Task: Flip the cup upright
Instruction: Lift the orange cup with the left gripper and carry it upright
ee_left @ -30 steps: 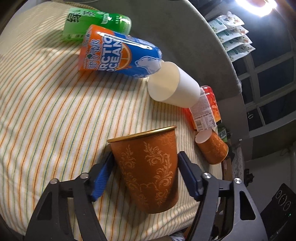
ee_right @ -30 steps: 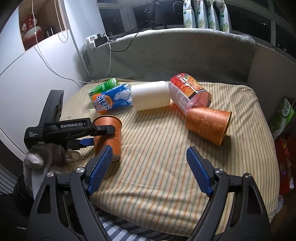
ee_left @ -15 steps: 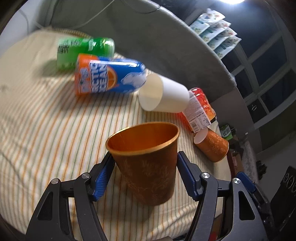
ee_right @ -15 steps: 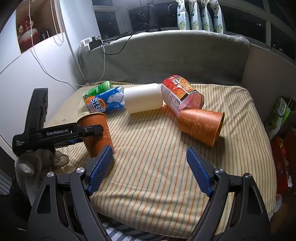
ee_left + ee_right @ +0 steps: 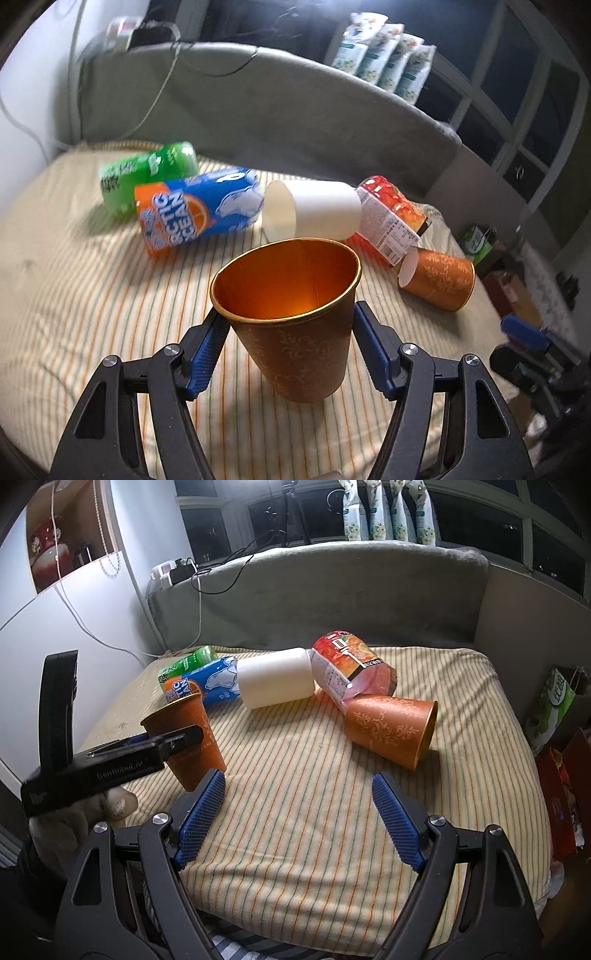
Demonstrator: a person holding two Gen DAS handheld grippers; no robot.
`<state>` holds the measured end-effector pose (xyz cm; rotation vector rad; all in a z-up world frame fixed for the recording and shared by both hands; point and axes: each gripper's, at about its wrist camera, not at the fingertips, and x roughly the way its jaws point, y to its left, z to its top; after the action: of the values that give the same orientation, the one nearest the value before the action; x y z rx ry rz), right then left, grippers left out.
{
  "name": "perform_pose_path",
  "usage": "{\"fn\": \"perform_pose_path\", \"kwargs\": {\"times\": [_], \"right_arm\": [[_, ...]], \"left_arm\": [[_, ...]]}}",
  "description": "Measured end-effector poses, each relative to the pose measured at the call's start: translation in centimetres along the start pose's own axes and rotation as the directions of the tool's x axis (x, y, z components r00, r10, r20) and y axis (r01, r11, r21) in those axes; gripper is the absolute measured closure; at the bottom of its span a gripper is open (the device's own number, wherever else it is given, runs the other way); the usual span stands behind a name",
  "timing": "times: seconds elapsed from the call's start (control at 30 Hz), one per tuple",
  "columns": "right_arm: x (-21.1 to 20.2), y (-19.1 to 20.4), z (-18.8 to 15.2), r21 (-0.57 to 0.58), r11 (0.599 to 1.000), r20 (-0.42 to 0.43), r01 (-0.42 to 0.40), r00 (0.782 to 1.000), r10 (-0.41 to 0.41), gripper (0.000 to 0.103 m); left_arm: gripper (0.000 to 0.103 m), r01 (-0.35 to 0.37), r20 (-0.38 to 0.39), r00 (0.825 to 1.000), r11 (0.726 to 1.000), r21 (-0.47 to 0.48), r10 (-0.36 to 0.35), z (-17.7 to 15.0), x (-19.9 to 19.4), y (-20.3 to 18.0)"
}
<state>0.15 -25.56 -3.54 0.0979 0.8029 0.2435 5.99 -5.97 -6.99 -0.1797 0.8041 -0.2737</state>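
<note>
Now left gripper (image 5: 291, 347) clamping orange cup (image 5: 295, 317) mouth-up, right gripper (image 5: 299, 812) spread wide

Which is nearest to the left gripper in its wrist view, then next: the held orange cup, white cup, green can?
1. Orange cup, between the left gripper's fingers, mouth up.
2. White cup, on its side just beyond, centre.
3. Green can, lying farthest back on the left.
</note>
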Motion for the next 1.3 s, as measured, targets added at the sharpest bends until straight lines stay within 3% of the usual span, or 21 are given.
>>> {"fn": "perform_pose_path", "kwargs": {"times": [0.63,1.03,1.3], "right_arm": [[-0.2,-1.2,-0.3,0.031,0.999,0.011,0.011,1.000,-0.011,0.019],[-0.5,-1.3,-0.4,0.034,0.999,0.017,0.011,1.000,-0.012,0.019],[-0.8,-1.1,-0.3,0.039,0.999,0.028,0.014,0.999,-0.015,0.019]], "left_arm": [[0.036,-0.076,0.046,0.997,0.982,0.173,0.069,-1.8,0.7,-2.8],[0.037,-0.059,0.044,0.998,0.969,0.240,0.050,-3.1,0.5,-3.9],[0.036,-0.015,0.016,1.000,0.973,0.230,0.012,-3.1,0.4,-3.9]]}}
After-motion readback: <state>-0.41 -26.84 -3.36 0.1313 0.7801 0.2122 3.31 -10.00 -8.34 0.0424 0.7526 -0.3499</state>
